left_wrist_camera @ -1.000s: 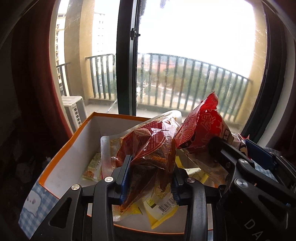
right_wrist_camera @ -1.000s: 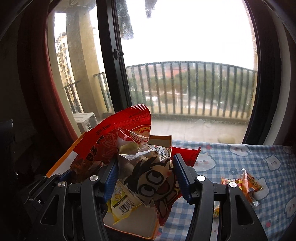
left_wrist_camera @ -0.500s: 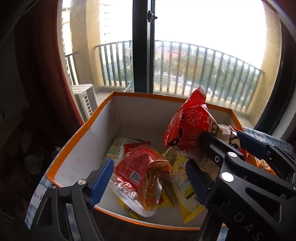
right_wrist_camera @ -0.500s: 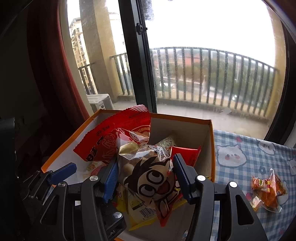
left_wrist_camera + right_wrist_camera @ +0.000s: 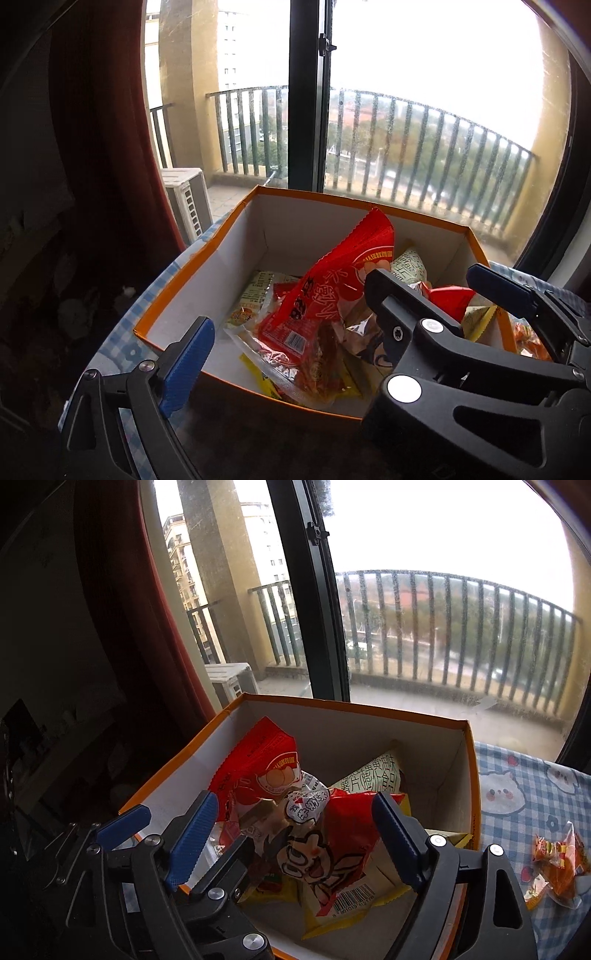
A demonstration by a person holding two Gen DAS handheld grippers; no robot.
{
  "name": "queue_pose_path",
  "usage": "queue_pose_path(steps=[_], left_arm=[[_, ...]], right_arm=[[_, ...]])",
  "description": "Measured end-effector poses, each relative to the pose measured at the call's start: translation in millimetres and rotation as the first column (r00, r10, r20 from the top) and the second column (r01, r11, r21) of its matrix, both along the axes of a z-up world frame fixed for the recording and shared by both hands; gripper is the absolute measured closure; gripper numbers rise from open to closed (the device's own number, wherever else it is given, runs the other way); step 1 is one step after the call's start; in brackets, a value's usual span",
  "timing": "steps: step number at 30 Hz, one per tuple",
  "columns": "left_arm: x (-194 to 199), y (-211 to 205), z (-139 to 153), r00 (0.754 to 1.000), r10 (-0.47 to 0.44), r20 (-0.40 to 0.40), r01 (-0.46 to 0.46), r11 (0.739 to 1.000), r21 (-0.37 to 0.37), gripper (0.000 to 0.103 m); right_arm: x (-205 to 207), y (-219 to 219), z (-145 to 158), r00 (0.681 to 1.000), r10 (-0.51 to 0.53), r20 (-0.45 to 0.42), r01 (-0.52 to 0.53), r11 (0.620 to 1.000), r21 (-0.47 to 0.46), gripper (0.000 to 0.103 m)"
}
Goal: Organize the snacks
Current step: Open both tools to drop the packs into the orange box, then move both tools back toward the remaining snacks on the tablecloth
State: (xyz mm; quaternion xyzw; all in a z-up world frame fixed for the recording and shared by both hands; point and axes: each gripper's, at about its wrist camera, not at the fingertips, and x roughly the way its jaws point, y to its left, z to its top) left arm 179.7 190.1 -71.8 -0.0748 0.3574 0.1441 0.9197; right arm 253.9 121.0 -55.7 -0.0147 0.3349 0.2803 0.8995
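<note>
Your left claw (image 5: 291, 354) is opening over the orange-rimmed cardboard box with white inside walls (image 5: 236, 251), and its blue pads touch nothing. The clear packet with red-brown snack (image 5: 295, 354) lies loose on the box floor below it. Your right claw (image 5: 295, 845) is also opening; the cartoon-face snack bag (image 5: 314, 853) sits between its pads, free of them, on the pile. At 3 o'clock, a small orange packet (image 5: 557, 864) waits on the blue checked tabletop (image 5: 532, 797).
</note>
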Motion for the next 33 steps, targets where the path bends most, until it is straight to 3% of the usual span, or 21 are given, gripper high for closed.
queue_pose_path(steps=[17,33], left_arm=[[-23.5,-55.0,14.0,0.996,-0.083,0.043,0.083,0.997,-0.001,0.003],[-52.6,-133.4,38.0,0.976,-0.2,0.082,0.202,0.979,-0.013,0.001]], right_arm=[[-37.9,-66.4,17.1,0.994,-0.104,0.01,0.105,0.994,-0.018,0.009],[-84.0,-150.6,43.0,0.975,-0.214,0.058,0.215,0.977,-0.001,0.005]])
